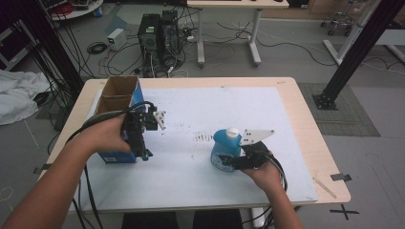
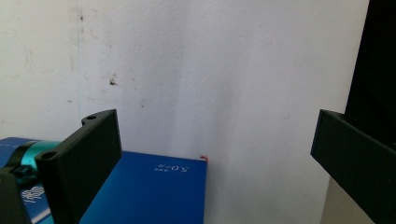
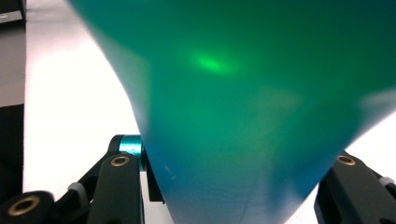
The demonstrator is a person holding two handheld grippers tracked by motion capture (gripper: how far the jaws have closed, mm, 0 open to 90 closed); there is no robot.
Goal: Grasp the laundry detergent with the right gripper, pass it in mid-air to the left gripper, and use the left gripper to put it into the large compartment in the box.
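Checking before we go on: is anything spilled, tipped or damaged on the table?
No spill shows. The blue bottle stands upright, white cap on, clamped in the right gripper. The open box stands upright. Only faint dark marks soil the white mat.

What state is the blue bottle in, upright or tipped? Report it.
Upright. In the high view the blue bottle stands on the white mat with its white cap on top, the right tool shut on its body.
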